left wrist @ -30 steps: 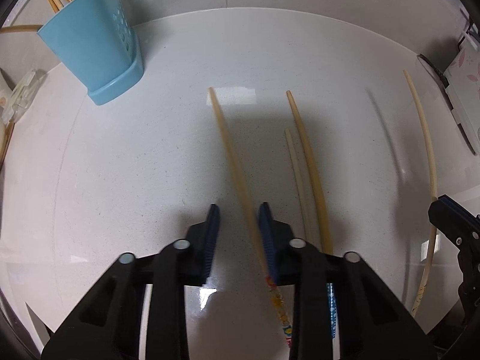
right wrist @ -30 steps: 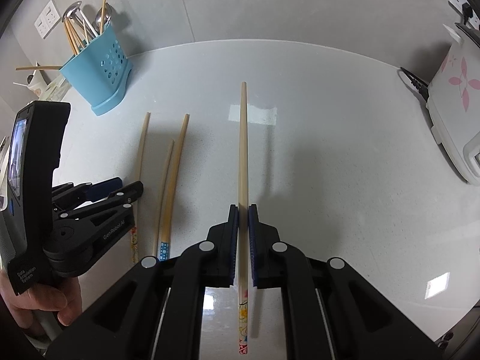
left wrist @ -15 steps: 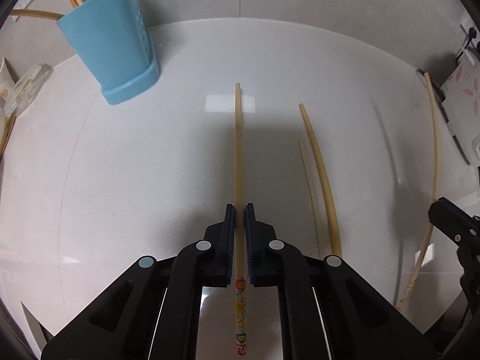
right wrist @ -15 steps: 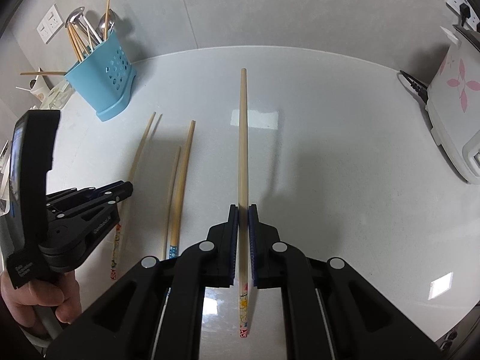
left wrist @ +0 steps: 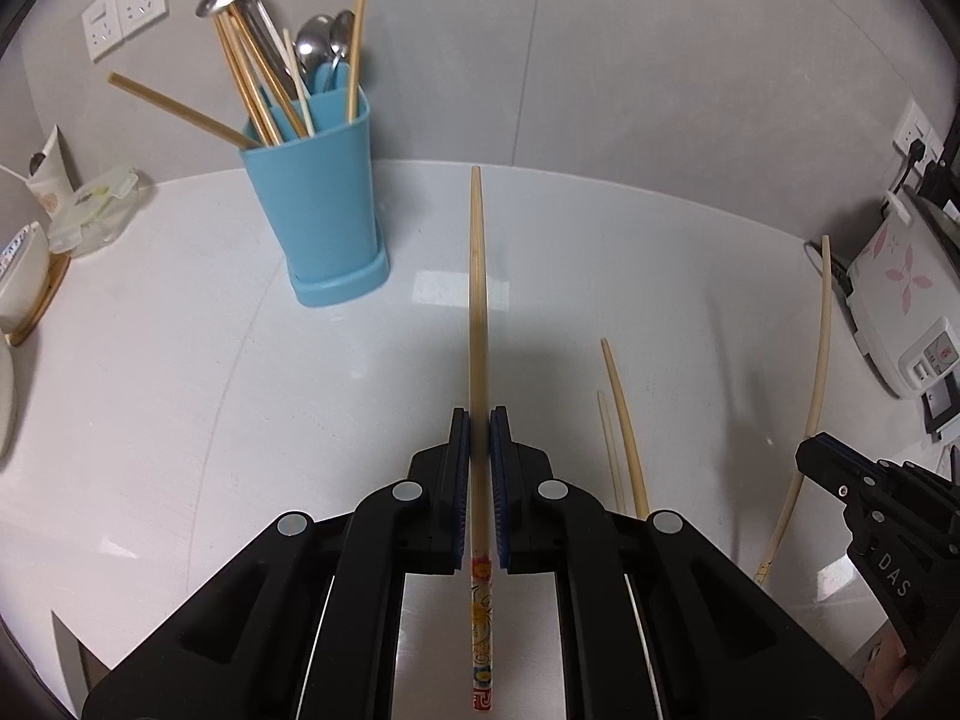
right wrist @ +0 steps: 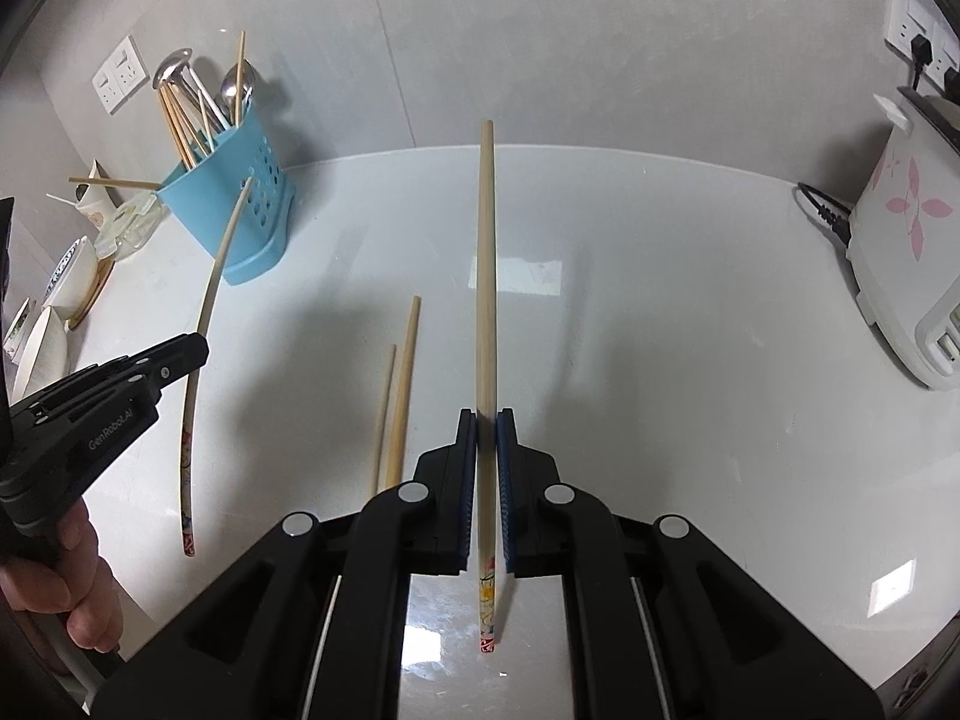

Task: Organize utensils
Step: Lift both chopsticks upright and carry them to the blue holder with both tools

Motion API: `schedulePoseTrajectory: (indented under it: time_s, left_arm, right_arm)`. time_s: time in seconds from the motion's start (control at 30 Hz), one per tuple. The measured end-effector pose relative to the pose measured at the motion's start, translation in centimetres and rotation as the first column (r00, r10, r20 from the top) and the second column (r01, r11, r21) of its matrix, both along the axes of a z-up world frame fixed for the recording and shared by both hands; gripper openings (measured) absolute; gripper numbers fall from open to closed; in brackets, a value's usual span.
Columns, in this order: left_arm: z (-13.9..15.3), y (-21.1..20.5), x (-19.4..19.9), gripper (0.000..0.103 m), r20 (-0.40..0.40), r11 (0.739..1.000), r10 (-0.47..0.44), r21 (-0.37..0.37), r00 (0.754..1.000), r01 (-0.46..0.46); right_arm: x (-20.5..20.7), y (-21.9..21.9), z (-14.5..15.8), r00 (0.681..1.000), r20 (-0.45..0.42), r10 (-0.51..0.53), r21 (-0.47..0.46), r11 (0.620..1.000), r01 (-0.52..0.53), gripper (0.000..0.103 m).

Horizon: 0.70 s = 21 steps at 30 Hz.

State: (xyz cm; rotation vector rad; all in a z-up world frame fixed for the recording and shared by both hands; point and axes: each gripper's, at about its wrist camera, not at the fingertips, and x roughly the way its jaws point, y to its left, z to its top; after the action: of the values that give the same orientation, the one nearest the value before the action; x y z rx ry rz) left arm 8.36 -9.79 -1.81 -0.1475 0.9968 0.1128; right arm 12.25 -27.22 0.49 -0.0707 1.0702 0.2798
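My left gripper (left wrist: 478, 420) is shut on a wooden chopstick (left wrist: 477, 300) with a painted end, lifted off the white counter (left wrist: 180, 390) and pointing toward the far wall. The right gripper (right wrist: 487, 420) is shut on a second chopstick (right wrist: 486, 252), also raised. A blue utensil holder (left wrist: 318, 210) with several chopsticks and spoons stands at the back left. Two more chopsticks (left wrist: 624, 420) lie side by side on the counter between the grippers. From the right wrist view the left gripper (right wrist: 186, 354) and its chopstick (right wrist: 207, 312) appear at the left.
A white rice cooker (right wrist: 900, 252) with pink flowers stands at the right, its cord plugged into the wall. Bowls (right wrist: 66, 282), a tube and a plastic wrapper (left wrist: 96, 204) crowd the left edge. A hand (right wrist: 66, 588) holds the left gripper's handle.
The left gripper closed on the chopstick and lifted it off the counter, tilting up so the holder shows more fully. The right gripper rose slightly with its chopstick.
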Motion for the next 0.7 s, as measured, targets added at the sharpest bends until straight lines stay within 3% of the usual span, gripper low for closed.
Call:
schedulePoseTrajectory:
  time_s: [0.7]
  left_arm:
    - [9.2, 5.5, 0.0, 0.006, 0.191, 0.997, 0.069, -0.035, 0.979, -0.063]
  right_arm:
    - [2.0, 3.3, 5.9, 0.988, 0.147, 0.037, 0.032, 0.999, -0.042, 0.006]
